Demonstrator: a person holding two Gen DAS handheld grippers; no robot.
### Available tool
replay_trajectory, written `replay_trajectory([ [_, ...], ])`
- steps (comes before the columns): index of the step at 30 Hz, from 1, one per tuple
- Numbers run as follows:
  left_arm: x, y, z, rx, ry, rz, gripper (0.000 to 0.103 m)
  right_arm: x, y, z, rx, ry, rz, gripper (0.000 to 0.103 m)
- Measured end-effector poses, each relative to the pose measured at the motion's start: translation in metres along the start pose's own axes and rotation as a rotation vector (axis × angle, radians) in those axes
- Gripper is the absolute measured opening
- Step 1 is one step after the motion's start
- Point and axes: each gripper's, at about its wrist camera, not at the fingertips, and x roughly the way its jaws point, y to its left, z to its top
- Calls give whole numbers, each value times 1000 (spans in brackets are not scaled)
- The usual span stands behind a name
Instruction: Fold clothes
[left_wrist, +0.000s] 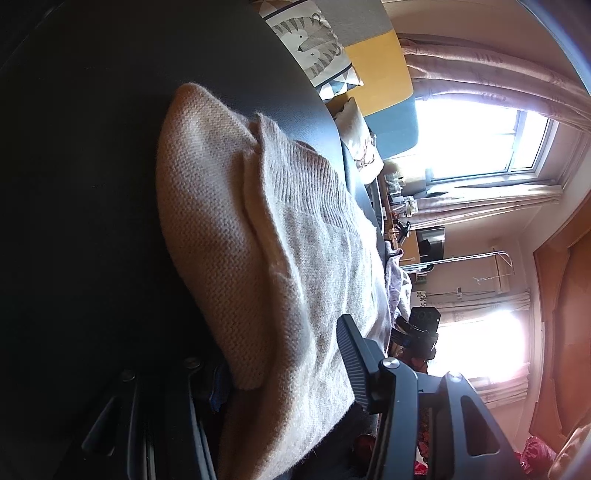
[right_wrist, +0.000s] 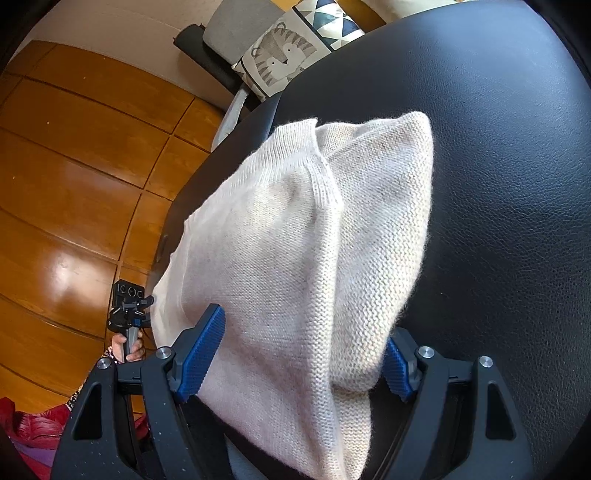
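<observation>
A cream knitted sweater (right_wrist: 314, 240) lies partly folded on a black leather surface (right_wrist: 509, 184); it also shows in the left wrist view (left_wrist: 258, 240). My right gripper (right_wrist: 303, 358) has its blue-padded jaws wide apart, with the near fold of the sweater lying between them. My left gripper (left_wrist: 284, 358) also straddles the sweater's near edge; one ribbed finger (left_wrist: 354, 362) rests above the cloth, the other is in shadow beneath. The left gripper also shows at the sweater's far side in the right wrist view (right_wrist: 129, 306), held by a hand.
A tiger-print cushion (right_wrist: 277, 59) and a grey cushion (right_wrist: 236, 26) sit beyond the black surface. Wooden floor (right_wrist: 74, 184) lies to the left. Bright windows with curtains (left_wrist: 480, 140) and a clothes rack (left_wrist: 461, 258) stand behind. Red fabric (right_wrist: 33, 424) lies at lower left.
</observation>
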Motion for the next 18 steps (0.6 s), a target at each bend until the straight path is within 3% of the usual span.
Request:
replay_trajectory([
  [6,0,-2,-3,8,-22,26,51,3,10,-2,-50,7,-50,78],
  [14,3,-2,-1,-15,-20,31,51,4,7,-5,-34,-29,-3,76],
  [16,4,-3,0,-19,-20,37,51,7,9,-5,-38,-23,22,68],
  [18,5,-3,-2,-13,-23,39,51,20,10,-7,-22,13,47,46],
])
